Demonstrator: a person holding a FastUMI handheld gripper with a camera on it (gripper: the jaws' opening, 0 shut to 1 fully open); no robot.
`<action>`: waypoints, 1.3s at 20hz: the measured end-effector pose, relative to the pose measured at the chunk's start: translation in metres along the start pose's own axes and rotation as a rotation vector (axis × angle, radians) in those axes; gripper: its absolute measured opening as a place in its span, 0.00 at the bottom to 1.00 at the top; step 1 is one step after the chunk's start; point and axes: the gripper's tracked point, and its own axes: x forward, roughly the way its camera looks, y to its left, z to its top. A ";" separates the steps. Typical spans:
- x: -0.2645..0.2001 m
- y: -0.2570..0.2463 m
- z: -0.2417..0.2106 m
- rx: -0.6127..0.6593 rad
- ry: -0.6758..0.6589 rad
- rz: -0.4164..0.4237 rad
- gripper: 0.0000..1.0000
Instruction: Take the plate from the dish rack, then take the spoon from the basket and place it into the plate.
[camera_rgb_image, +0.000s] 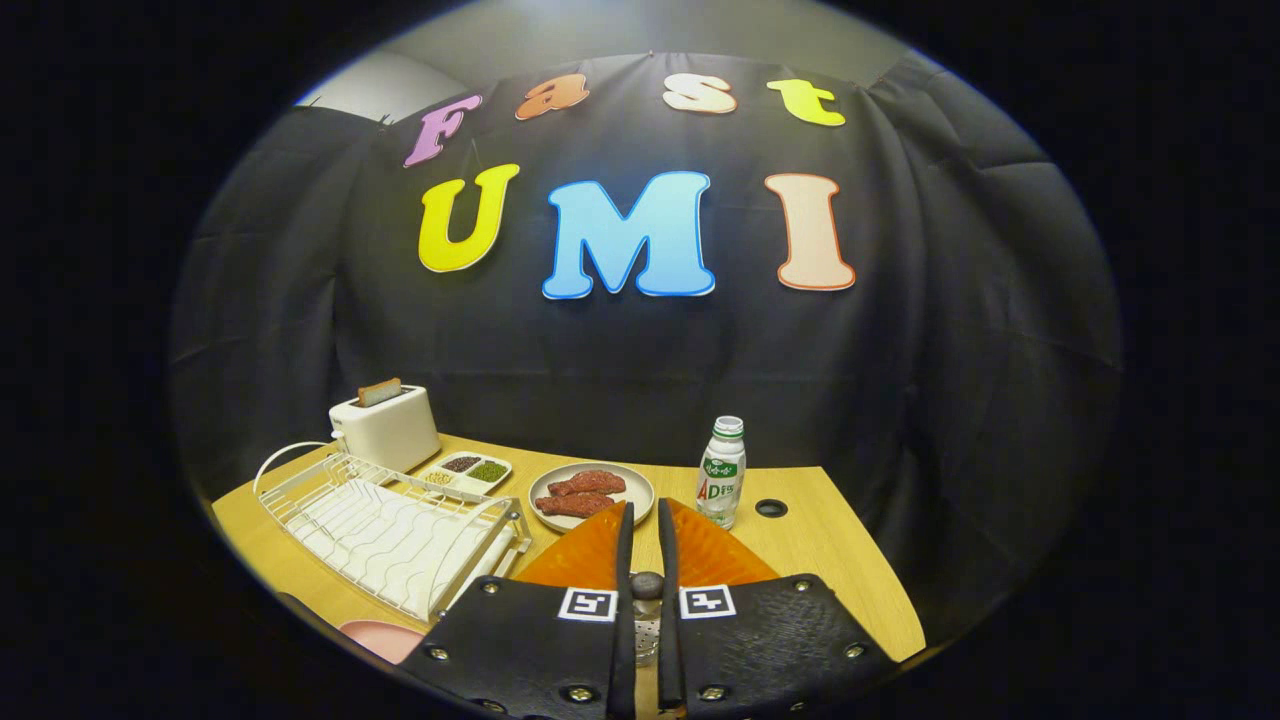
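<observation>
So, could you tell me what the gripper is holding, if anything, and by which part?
The gripper looks shut on the spoon, a grey metal piece between its fingers above the orange plate; the gripped part cannot be told.

Setting: staged kitchen booth, black cloth wall behind.
Surface (830, 540): light wood.
Landmark: toaster (385, 428), at the rear.
In front of toaster: white dish rack (390, 530).
Beside toaster: plate of meat (590, 494), then a bottle (722, 470).

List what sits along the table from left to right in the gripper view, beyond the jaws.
Dish rack → toaster → compartment tray of seeds → plate of meat → bottle → cable hole in the table. The gripper has its jaws nearly shut over an orange plate.
</observation>
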 end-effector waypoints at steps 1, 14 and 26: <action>-0.007 0.001 0.007 0.003 -0.007 -0.003 0.08; -0.097 0.035 0.035 0.001 -0.030 -0.034 0.08; -0.115 0.129 -0.030 -0.011 0.112 0.120 0.08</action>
